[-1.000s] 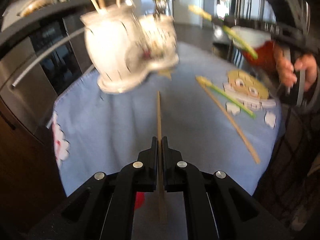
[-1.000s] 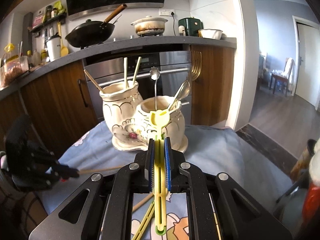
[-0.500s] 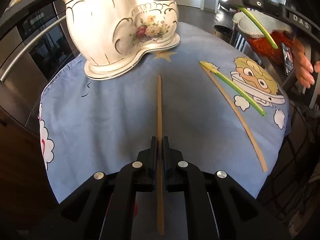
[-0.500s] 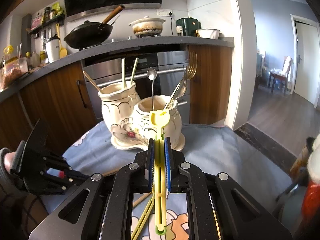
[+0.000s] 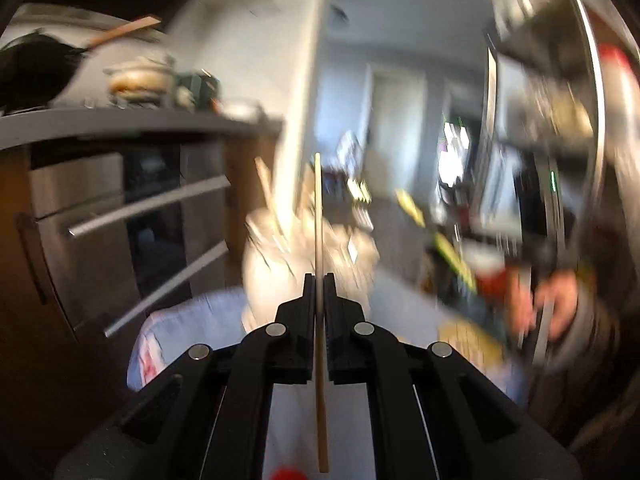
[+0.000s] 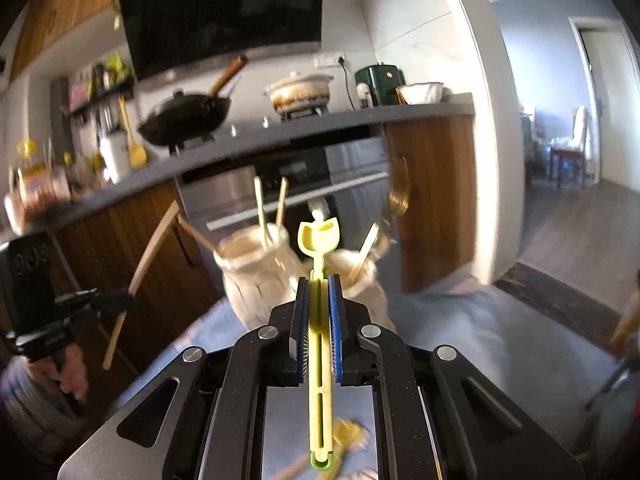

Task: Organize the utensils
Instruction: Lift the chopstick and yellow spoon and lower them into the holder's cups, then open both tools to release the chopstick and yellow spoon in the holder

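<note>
Mid-step rn: both grippers loaded, next is dropping stuff into the ceramic holder (image 6: 256, 276) on the blue tablecloth (image 6: 460, 320).

My left gripper (image 5: 319, 280) is clamped tight on a wooden chopstick (image 5: 318, 216), which runs straight out between the jaws w/ the tip up in the air, roughly in line w/ the holder (image 5: 280, 264). From the right cam the chopstick (image 6: 154, 248) is tilted, upper end leaning toward the taller pot, not in it yet.

Right gripper (image 6: 319, 280) is squeezed on the yellow-green plastic utensil (image 6: 319, 240), head poking out front, aimed at the gap between the two pots. Can't tell exactly what utensil it is tbh.

Pose: left is raised and pitched up, view is super blurry so probs swinging. Right is level, low, just in front of the holder.

Next imo: get the chopstick tip over the tall pot's mouth w/ the other sticks, point it down, then let go. Mouth is narrow + already crowded, so line it up first.
</note>
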### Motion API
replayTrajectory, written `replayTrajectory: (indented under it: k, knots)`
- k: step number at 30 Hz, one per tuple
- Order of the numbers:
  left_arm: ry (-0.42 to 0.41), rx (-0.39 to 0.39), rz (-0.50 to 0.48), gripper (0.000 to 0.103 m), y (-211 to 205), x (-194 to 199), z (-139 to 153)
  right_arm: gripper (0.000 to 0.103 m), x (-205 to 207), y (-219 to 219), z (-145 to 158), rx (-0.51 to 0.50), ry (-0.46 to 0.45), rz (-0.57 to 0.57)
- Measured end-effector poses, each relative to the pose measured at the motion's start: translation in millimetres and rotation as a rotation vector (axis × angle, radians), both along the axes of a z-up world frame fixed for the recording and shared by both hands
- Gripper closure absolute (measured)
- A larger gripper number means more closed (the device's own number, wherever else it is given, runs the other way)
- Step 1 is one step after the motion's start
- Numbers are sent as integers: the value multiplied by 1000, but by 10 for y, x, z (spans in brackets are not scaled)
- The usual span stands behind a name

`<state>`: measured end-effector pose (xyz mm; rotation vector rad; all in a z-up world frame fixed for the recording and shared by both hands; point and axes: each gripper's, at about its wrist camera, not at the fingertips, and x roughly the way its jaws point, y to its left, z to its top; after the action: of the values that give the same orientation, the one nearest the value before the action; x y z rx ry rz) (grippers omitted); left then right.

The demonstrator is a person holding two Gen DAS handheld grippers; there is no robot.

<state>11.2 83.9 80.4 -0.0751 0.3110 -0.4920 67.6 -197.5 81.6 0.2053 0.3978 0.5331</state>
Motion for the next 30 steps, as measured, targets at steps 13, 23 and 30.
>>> replayTrajectory:
  k: [13, 23, 30]
  knots:
    - [-166, -246, 104, 99, -81, 1160, 361, 92, 846, 225, 65, 202, -58, -71]
    - [-114, -237, 94, 99, -232, 1507, 108, 92, 1017, 340, -137, 180, -77, -116]
    - [-94, -219, 83, 99, -119, 1394, 7, 92, 1008, 399, -258, 150, -71, -100]
